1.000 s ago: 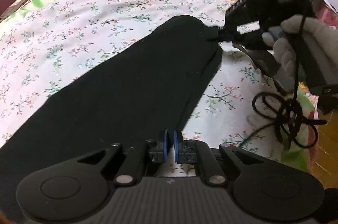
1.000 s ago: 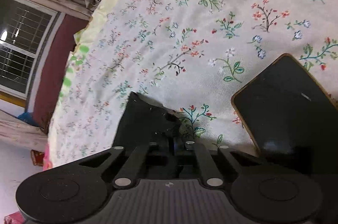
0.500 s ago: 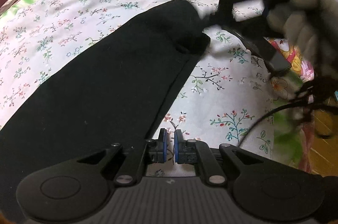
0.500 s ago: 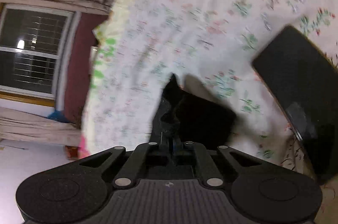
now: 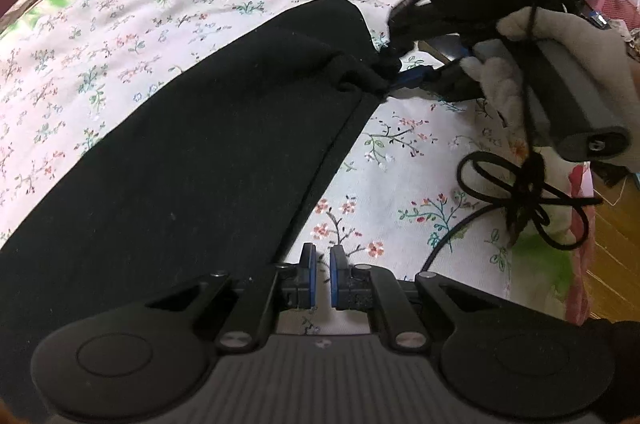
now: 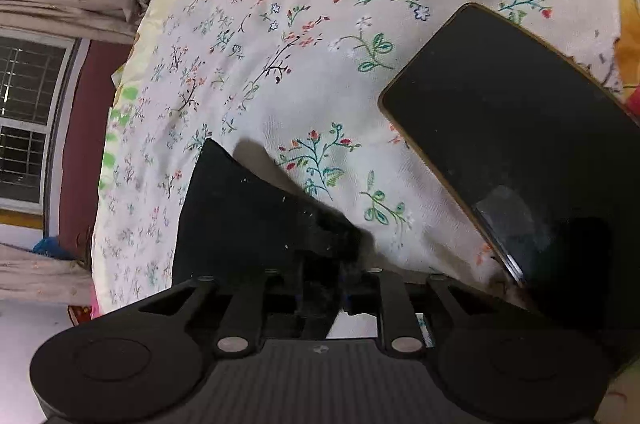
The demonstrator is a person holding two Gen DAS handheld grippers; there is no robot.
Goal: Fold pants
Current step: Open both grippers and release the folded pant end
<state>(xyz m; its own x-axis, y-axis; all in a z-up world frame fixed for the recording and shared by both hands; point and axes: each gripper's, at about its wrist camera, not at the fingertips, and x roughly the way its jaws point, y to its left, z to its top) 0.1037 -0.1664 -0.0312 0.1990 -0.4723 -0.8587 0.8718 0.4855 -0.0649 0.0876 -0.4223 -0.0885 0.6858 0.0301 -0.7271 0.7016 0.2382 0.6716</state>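
Black pants (image 5: 200,164) lie flat in a long strip across the floral bedsheet (image 5: 120,36). My left gripper (image 5: 322,272) is shut with nothing between its pads, hovering over the sheet just right of the pants' near edge. A gloved hand (image 5: 560,44) holds my right gripper (image 5: 394,80) at the far corner of the pants, where the cloth is bunched. In the right wrist view that gripper (image 6: 322,288) has its jaws opening, with the corner of the pants (image 6: 240,216) still lying between them, low on the sheet.
A black phone with a gold rim (image 6: 520,124) lies on the sheet just right of the pants' corner. A knotted black cable (image 5: 520,184) hangs under the right hand. The bed edge and wooden floor (image 5: 612,244) are at the right. A window (image 6: 24,112) is at the left.
The right gripper has come down to the sheet with the pants' corner, and its jaws have parted. The left gripper has stayed put and shut.
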